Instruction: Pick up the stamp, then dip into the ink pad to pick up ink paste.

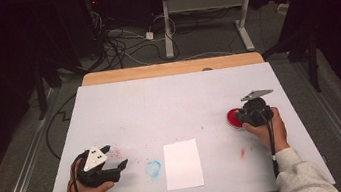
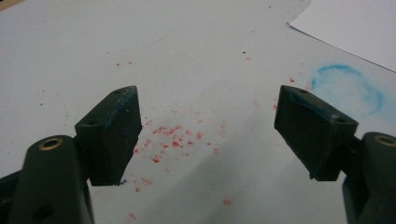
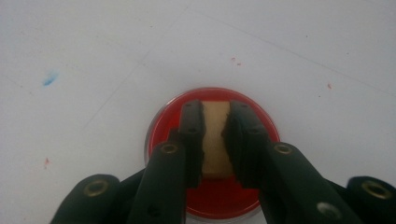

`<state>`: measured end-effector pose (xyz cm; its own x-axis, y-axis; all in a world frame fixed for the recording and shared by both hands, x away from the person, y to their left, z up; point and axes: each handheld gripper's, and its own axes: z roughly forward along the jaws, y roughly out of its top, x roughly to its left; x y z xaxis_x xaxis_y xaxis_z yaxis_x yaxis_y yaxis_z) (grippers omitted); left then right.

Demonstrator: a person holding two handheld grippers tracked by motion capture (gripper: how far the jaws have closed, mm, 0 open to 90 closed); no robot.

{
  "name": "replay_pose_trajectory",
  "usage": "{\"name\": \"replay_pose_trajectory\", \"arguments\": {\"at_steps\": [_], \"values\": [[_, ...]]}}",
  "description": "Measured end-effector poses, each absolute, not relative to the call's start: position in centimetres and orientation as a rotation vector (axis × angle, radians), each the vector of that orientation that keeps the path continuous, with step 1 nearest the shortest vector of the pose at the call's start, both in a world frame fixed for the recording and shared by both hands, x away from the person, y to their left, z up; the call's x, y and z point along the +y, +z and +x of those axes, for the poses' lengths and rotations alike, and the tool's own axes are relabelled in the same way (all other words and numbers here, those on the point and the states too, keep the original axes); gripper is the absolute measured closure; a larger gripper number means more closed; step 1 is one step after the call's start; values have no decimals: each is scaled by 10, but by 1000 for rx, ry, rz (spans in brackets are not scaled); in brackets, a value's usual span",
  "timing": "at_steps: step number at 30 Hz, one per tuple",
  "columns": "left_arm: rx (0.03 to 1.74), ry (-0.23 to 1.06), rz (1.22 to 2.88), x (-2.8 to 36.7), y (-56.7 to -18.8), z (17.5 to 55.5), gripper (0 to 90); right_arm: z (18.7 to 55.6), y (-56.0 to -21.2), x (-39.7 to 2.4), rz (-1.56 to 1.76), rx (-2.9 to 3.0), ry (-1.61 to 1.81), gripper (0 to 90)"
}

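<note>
Your right gripper [image 3: 215, 140] pinches a tan wooden stamp block [image 3: 215, 137] standing in the red ink pad [image 3: 163, 121]. The white paper sheet [image 1: 182, 164] lies toward your left, nearer you. Your left gripper [image 2: 208, 128] hovers spread and empty.

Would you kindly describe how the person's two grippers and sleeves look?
Both are black handheld tools. The left gripper carries a pale grey three-cornered plate, the right gripper a darker grey one. Their fingers are blocky dark pads on arms with brass-coloured rivets. A black cable trails from each. The sleeves are light grey.
</note>
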<state>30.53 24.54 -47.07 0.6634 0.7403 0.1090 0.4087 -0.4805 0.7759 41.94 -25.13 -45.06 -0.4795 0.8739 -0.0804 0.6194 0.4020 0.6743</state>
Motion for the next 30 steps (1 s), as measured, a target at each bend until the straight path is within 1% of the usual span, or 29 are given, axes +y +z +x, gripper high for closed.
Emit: {"name": "replay_pose_trajectory", "arguments": {"at_steps": [5,10,16,30], "values": [[884,571,2128,246,-471,306,224,414,-440,-255,1252,2206,860,763],[885,570,2123,245,-472,308,223,403,-419,-262,1218,2165,962,763],[877,566,2128,245,-472,310,222,392,-402,-268,1196,2126,1033,762],[852,554,2151,241,-474,314,221,381,-388,-274,1161,2104,1077,762]]}}
